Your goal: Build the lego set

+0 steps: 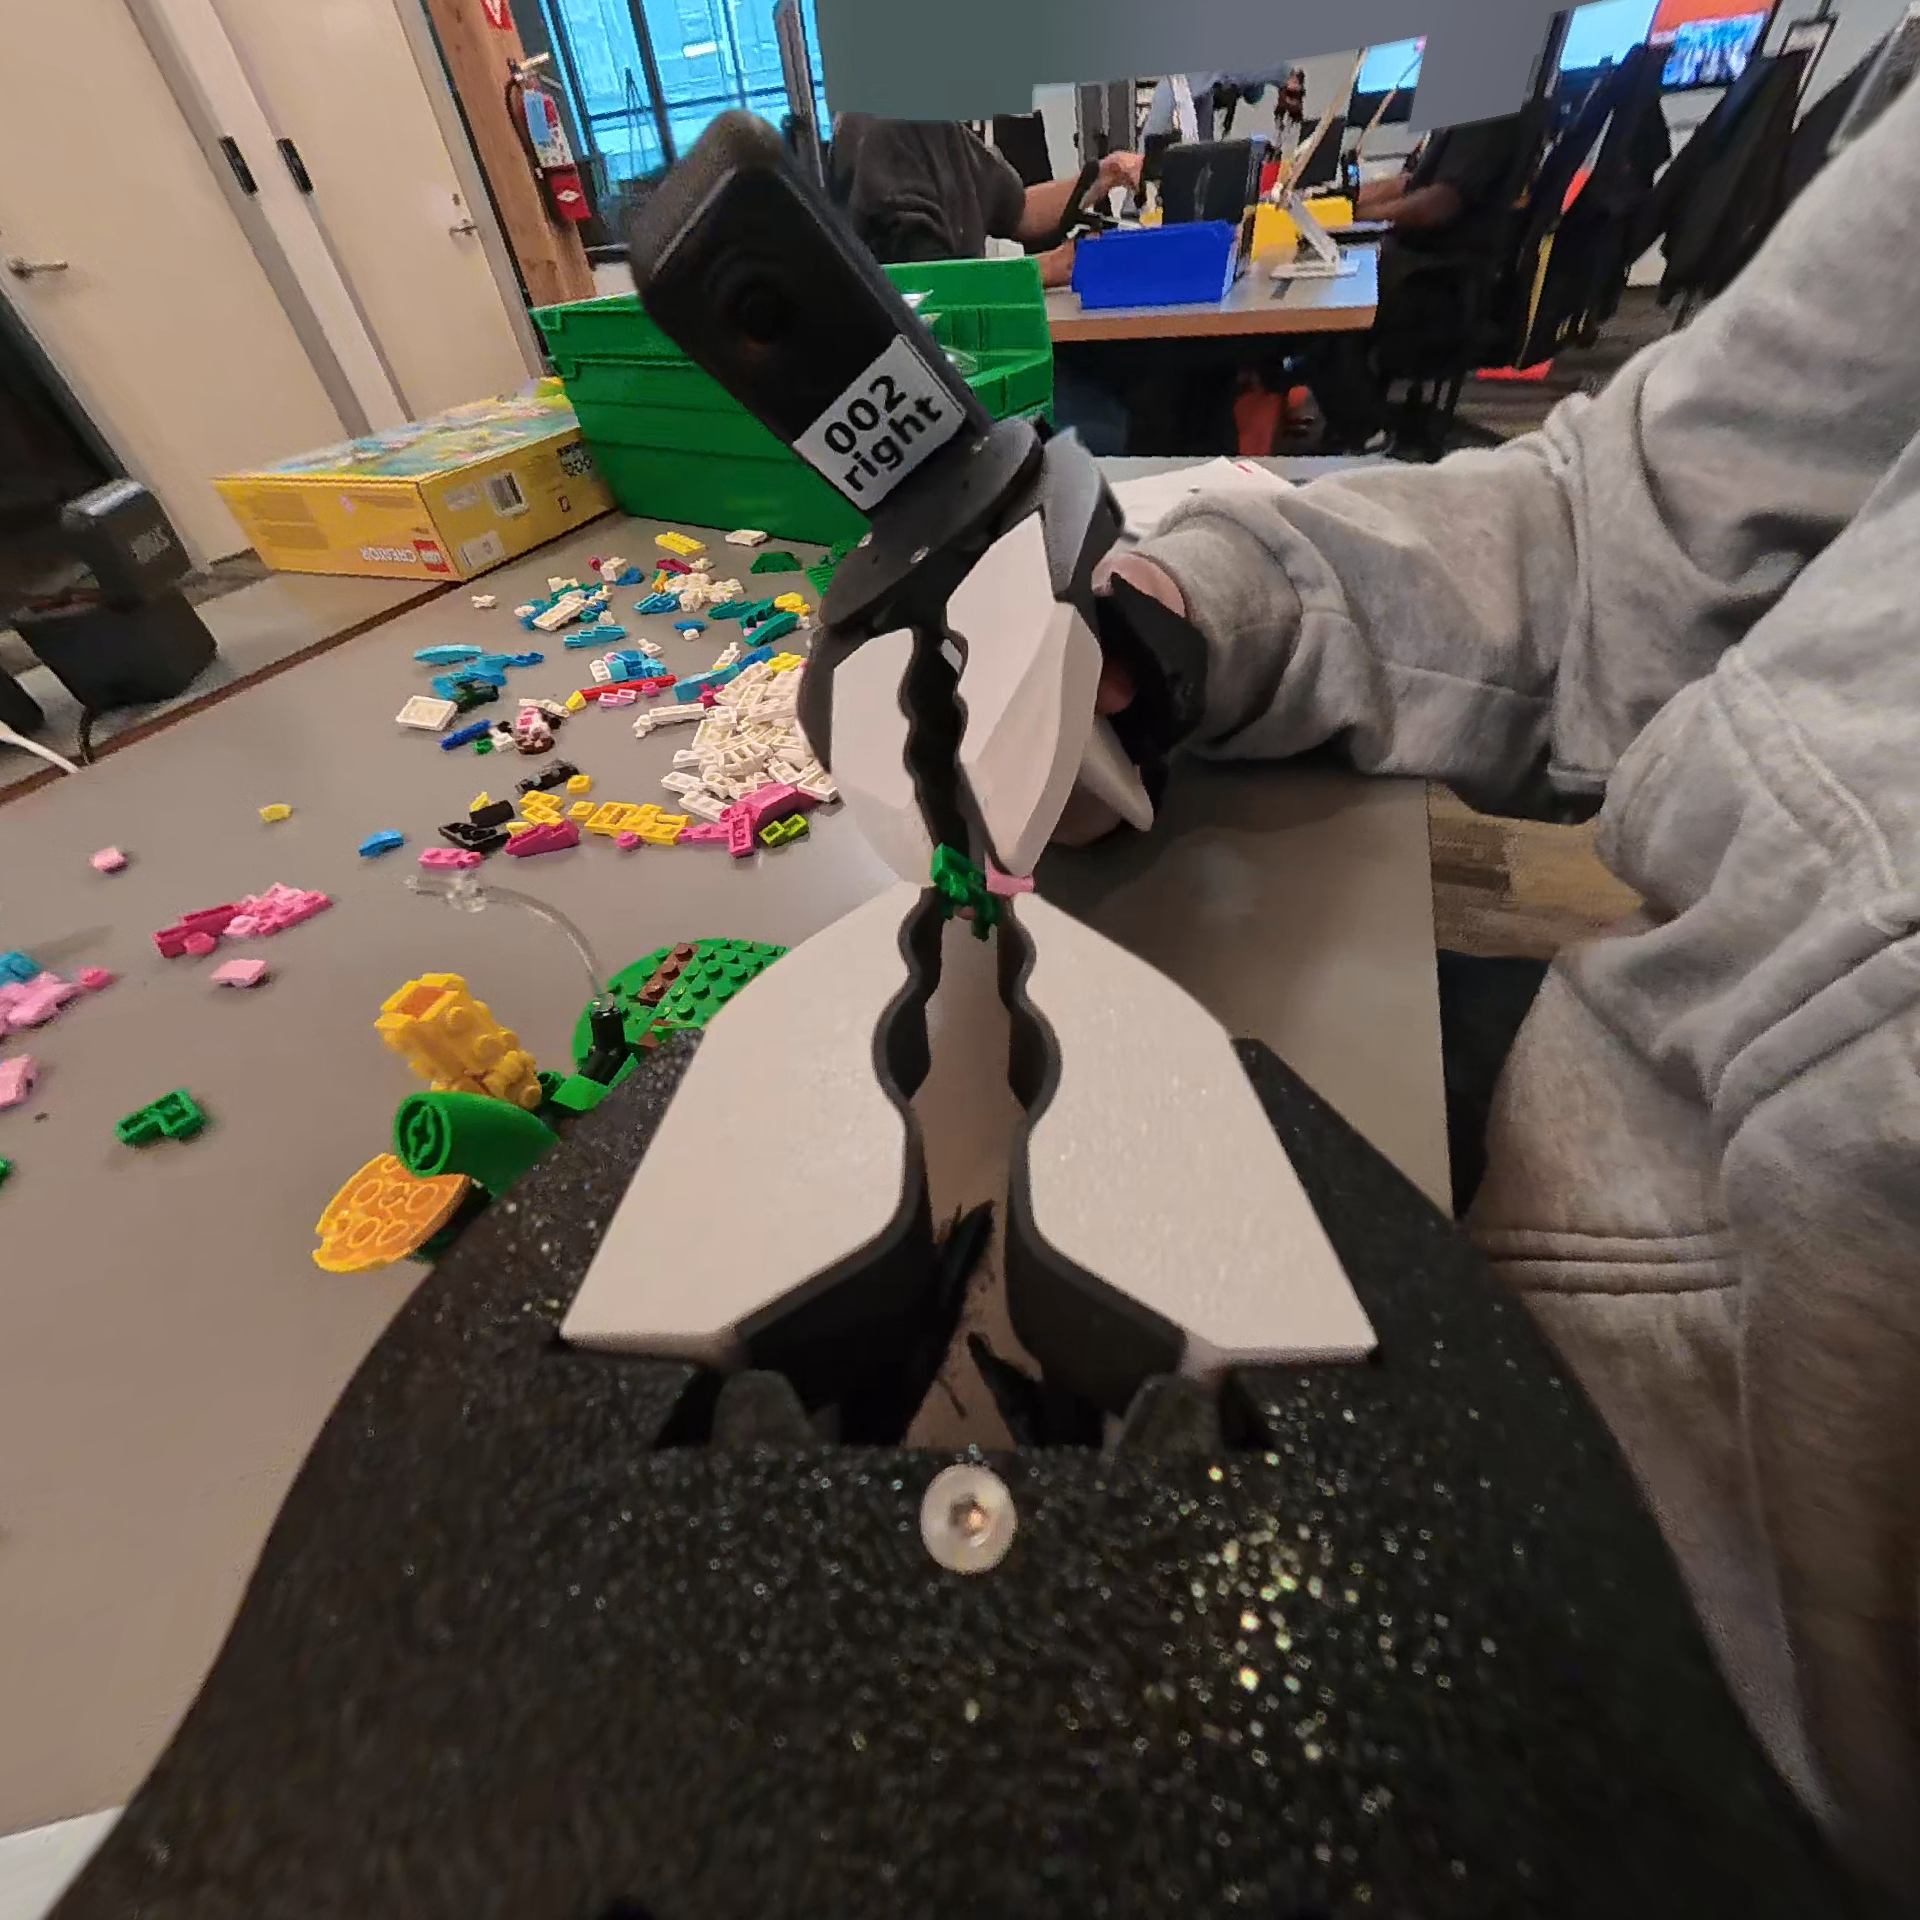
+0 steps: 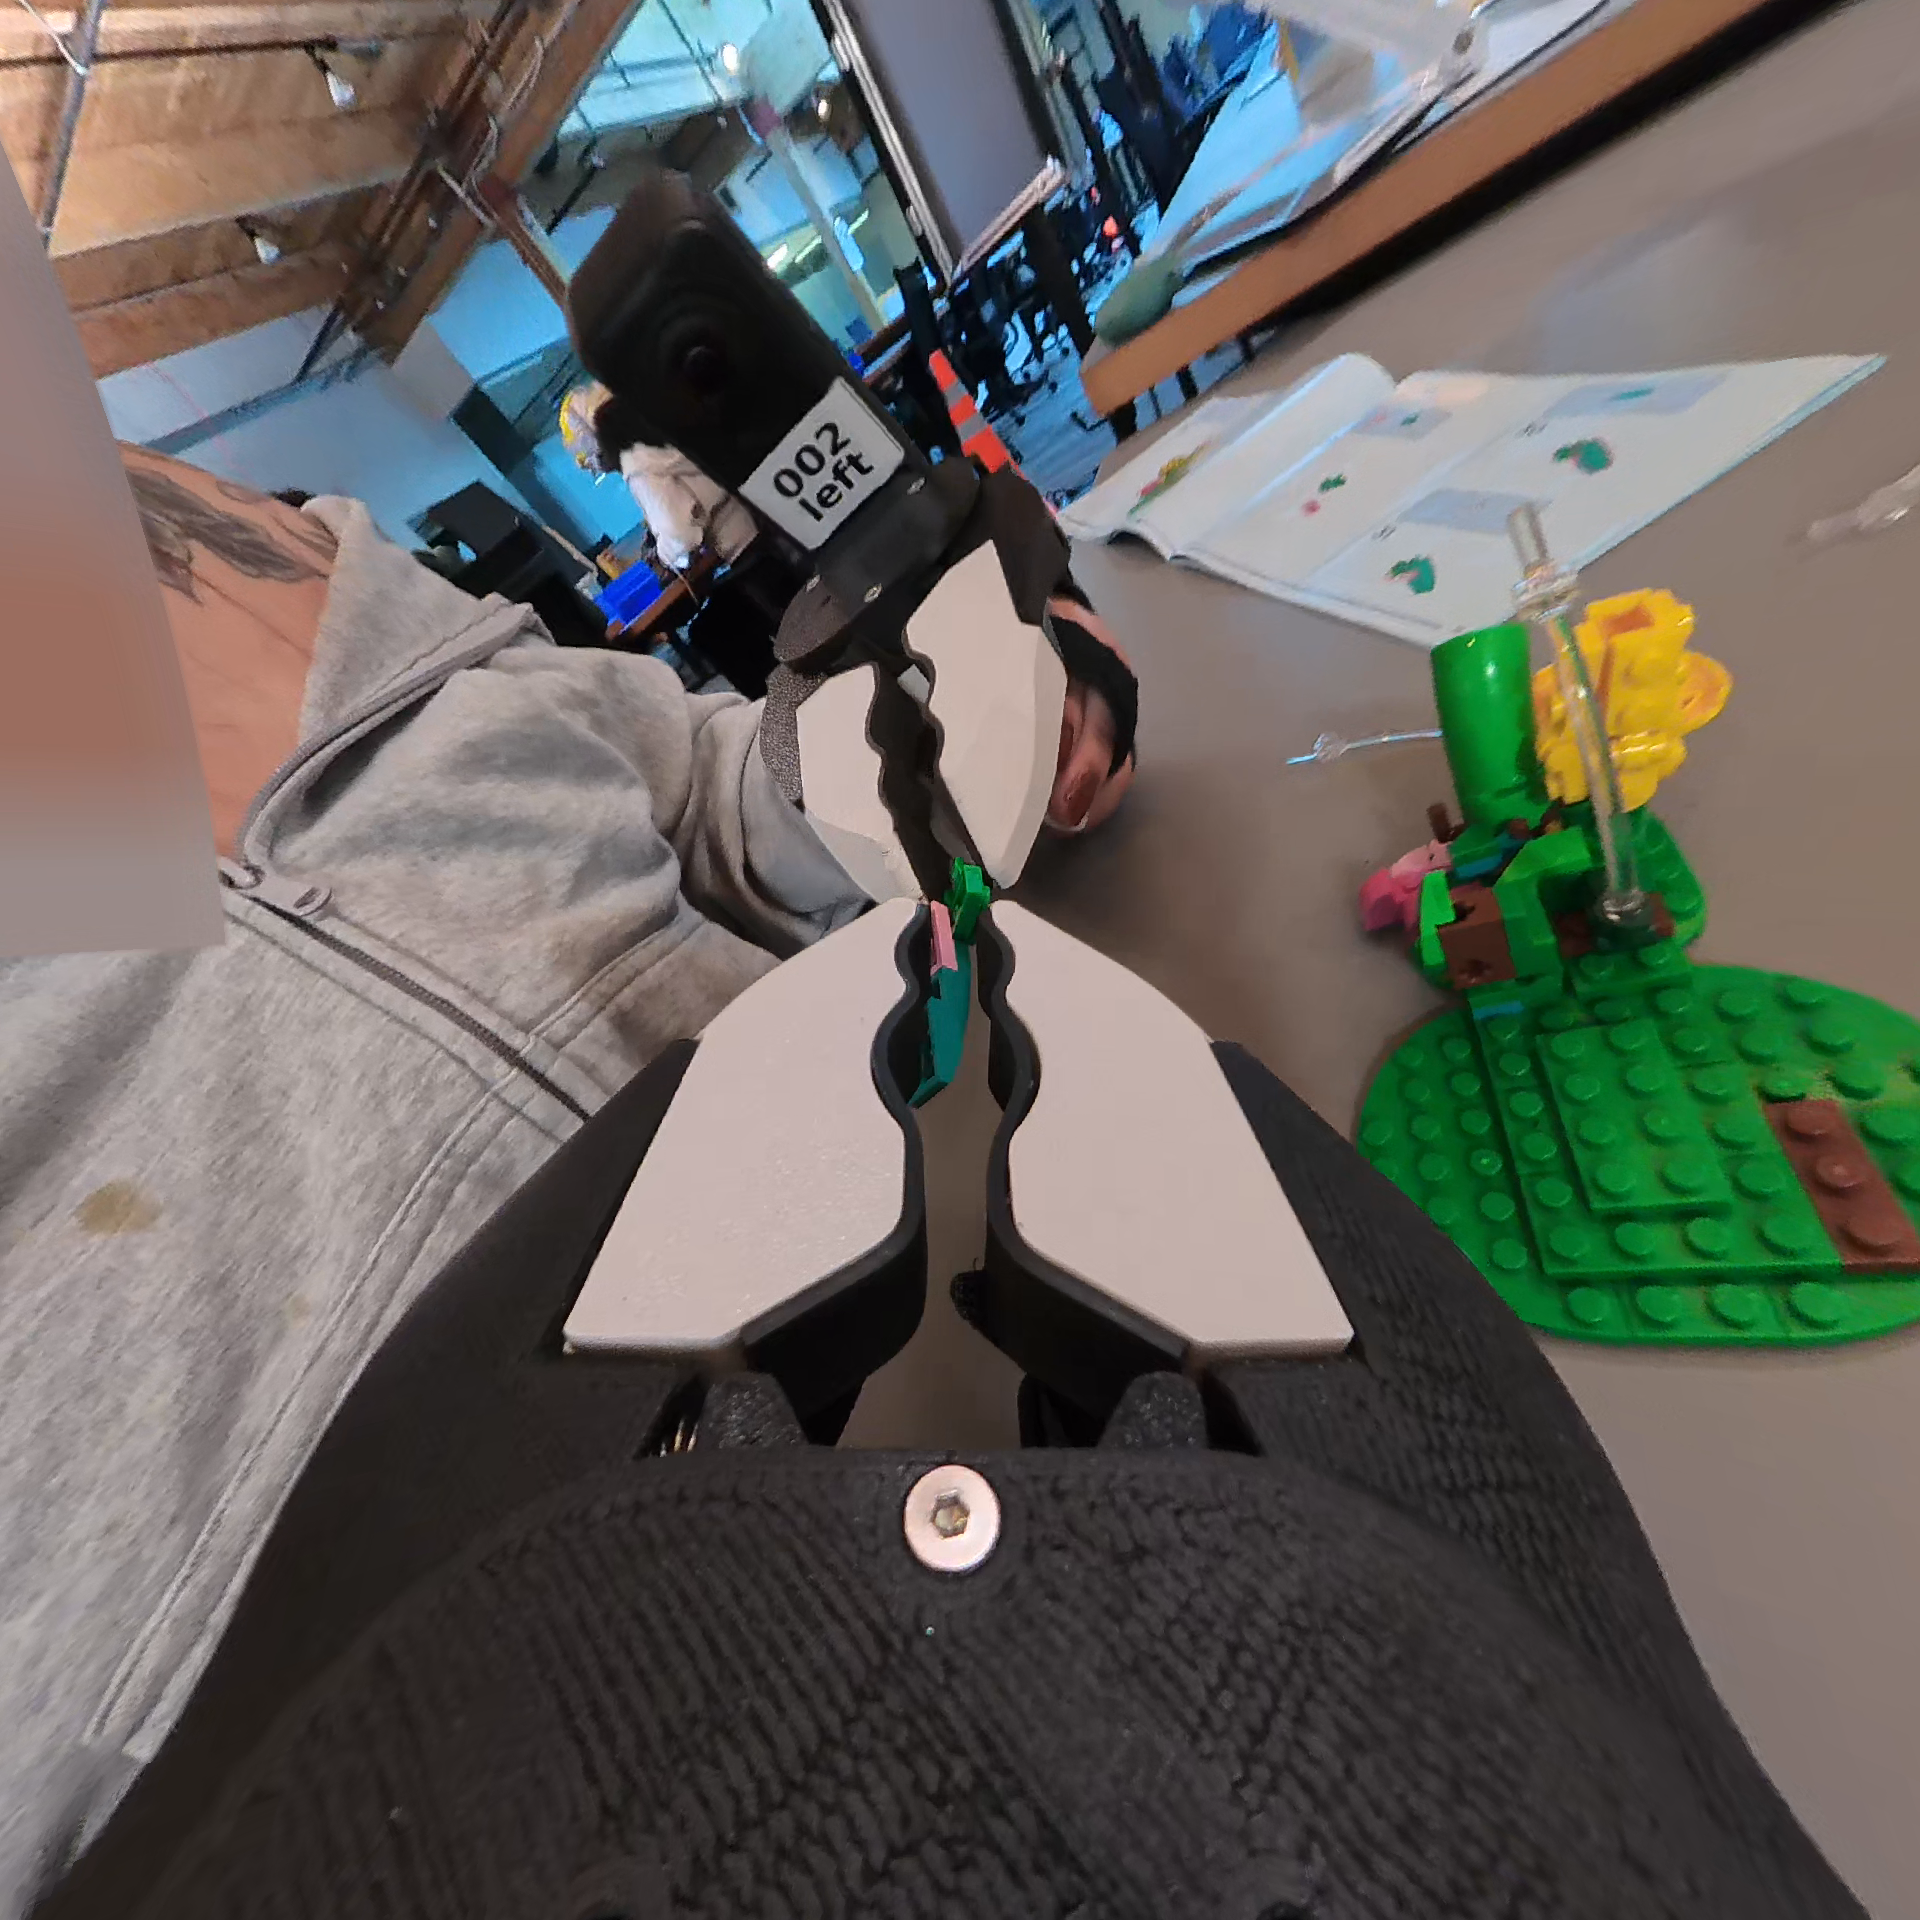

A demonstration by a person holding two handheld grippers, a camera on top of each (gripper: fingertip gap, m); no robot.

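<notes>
Left wrist view: left gripper (image 1: 961, 902) at frame centre, jaws narrow, pinching a small green plastic leaf piece (image 1: 961, 891).
Right wrist view: right gripper (image 2: 956, 925) at frame centre, jaws narrow, clamping a flat teal-and-pink plastic brick stack (image 2: 943, 1013).
Contact: leaf piece touches the stack, tips meeting above the grey table (image 2: 1299, 831).
Nearby: round green studded plastic baseplate (image 2: 1621, 1174) at right.

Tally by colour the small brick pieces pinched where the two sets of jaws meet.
Bright green piece: 1
Pink piece: 1
Teal piece: 1
Total: 3

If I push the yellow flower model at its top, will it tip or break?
Tipping seems unlikely: it stands on a wide green baseplate. The yellow flower sits high on clipped bricks, so it may snap off.
</notes>
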